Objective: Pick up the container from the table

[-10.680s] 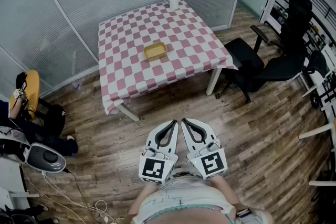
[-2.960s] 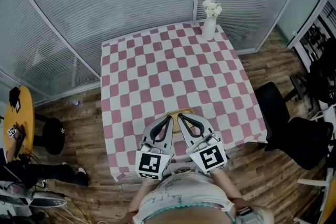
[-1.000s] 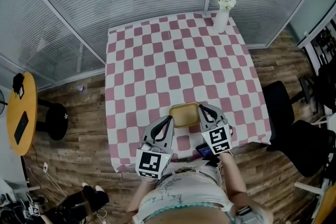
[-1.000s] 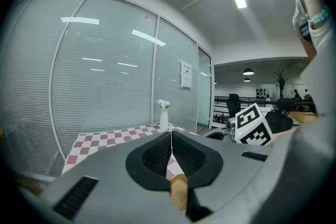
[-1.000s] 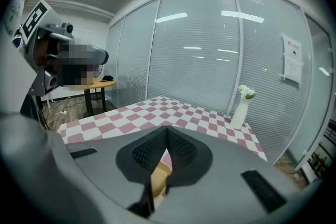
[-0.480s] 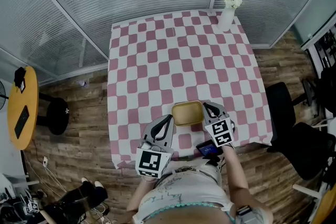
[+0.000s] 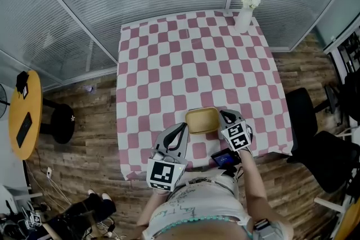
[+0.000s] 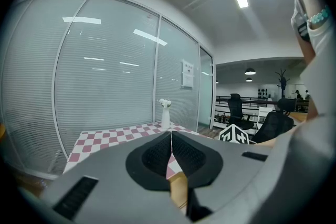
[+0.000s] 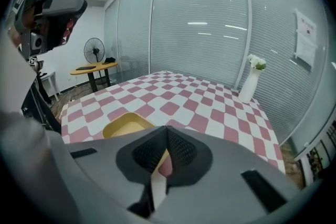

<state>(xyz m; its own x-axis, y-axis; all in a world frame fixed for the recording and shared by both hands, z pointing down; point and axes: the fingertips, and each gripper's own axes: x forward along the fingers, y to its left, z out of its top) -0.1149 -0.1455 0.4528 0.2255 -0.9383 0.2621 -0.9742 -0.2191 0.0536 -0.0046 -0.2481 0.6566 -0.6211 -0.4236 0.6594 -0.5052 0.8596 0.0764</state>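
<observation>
Two closed grippers wait beside the container at the near edge of the worktop.

The checked worktop [image 7: 169, 64] carries the yellow container [image 7: 202, 120] close to its near edge, probably so that it is easy to reach. The left gripper [image 7: 183, 127] is just beside its near left corner and the right gripper [image 7: 223, 114] is beside its right side. Each has its jaws pressed together on nothing, so I judge the grasp is not yet begun. The left gripper view shows only a sliver of the container, while the right gripper view shows its empty hollow. Only the head view shows both grippers flanking it.
</observation>
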